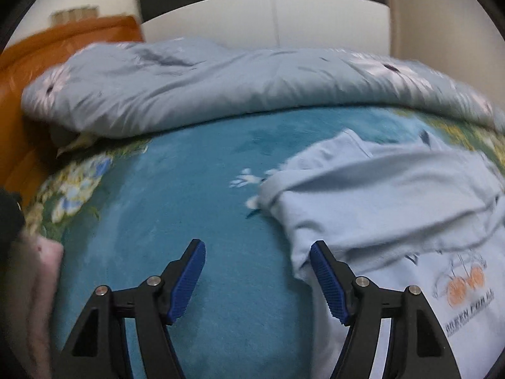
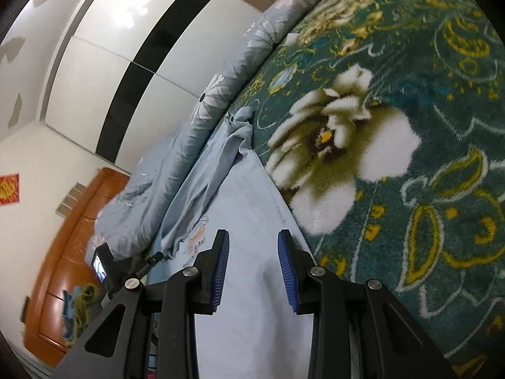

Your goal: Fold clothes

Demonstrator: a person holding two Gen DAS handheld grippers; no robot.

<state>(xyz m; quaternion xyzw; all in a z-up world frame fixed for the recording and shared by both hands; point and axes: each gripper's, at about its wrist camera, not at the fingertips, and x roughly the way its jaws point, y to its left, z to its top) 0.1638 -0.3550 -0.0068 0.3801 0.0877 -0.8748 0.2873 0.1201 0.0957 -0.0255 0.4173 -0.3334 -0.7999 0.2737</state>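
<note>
A light blue T-shirt (image 1: 394, 208) with an orange print lies rumpled on the teal floral blanket (image 1: 195, 189), at the right of the left wrist view. My left gripper (image 1: 257, 249) is open and empty, just left of the shirt's edge, its right finger (image 1: 328, 281) over the cloth. In the right wrist view the same shirt (image 2: 246, 208) runs away from me, with a bunched sleeve at its far end. My right gripper (image 2: 252, 237) is open above the shirt's flat part, holding nothing.
A grey-blue flowered duvet (image 1: 189, 88) is heaped along the far side of the bed. An orange wooden headboard (image 1: 47, 50) stands at the left, a white and black wardrobe (image 2: 126, 63) behind. Pink cloth (image 1: 38, 284) lies at the near left.
</note>
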